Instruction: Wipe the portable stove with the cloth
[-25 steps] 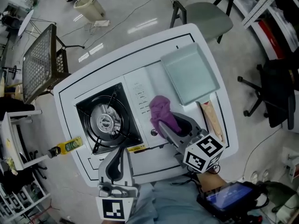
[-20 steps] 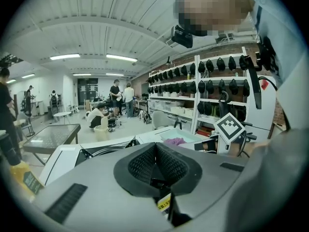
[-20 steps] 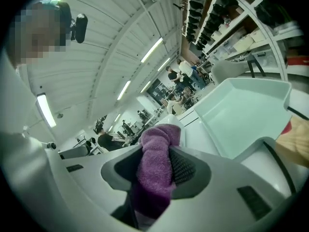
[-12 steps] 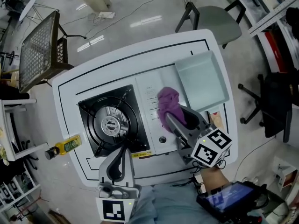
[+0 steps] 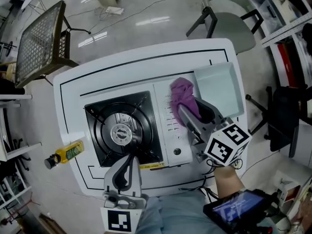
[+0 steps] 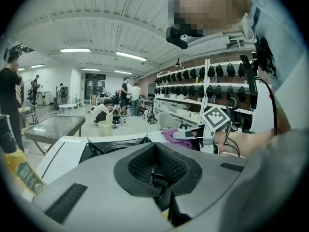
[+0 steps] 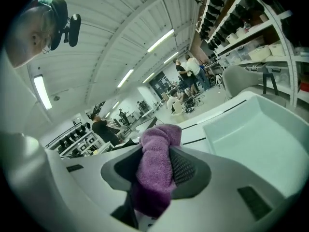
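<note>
Cloth (image 5: 181, 94): purple, fuzzy, bunched.

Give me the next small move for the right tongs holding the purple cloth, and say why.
Probably drag the purple cloth along the white panel toward the knob, pressing down. The right tongs grip it at the portable stove's far edge, beside the pale green tray, so there is little left to wipe that way.
</note>
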